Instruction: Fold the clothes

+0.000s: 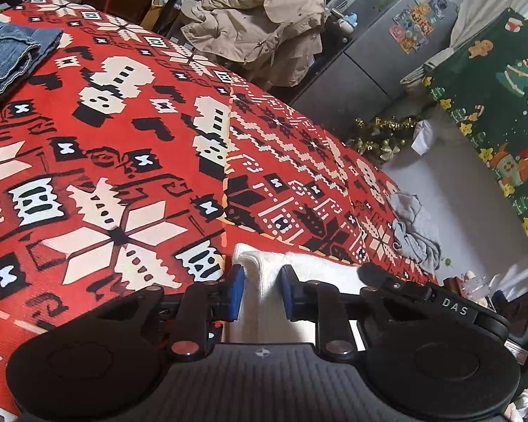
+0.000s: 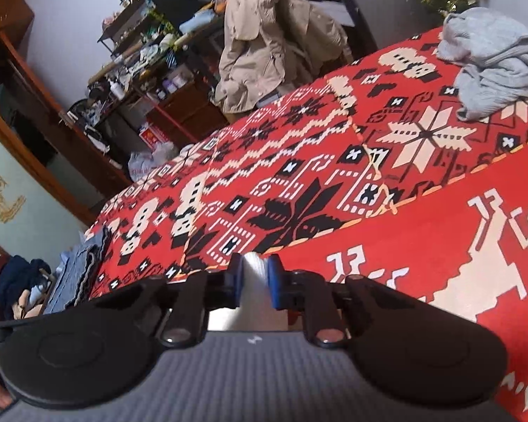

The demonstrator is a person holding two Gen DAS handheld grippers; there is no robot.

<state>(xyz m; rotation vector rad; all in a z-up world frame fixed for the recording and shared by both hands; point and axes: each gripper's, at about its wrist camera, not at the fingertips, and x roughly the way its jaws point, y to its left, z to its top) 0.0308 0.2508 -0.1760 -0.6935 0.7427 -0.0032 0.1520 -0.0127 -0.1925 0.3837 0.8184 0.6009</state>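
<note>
Red patterned blanket (image 1: 130,176), cluttered shelves (image 2: 140,52) behind

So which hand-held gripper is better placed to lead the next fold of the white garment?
Neither clearly: left hand-held gripper and right hand-held gripper each pinch the white garment. Probably both together.

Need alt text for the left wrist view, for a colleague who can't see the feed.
The left tool has its blue pads closed on a fold of white knitted cloth at the near edge of a red, black and cream patterned blanket. Folded blue denim jeans lie far left, a crumpled grey garment far right.
</note>
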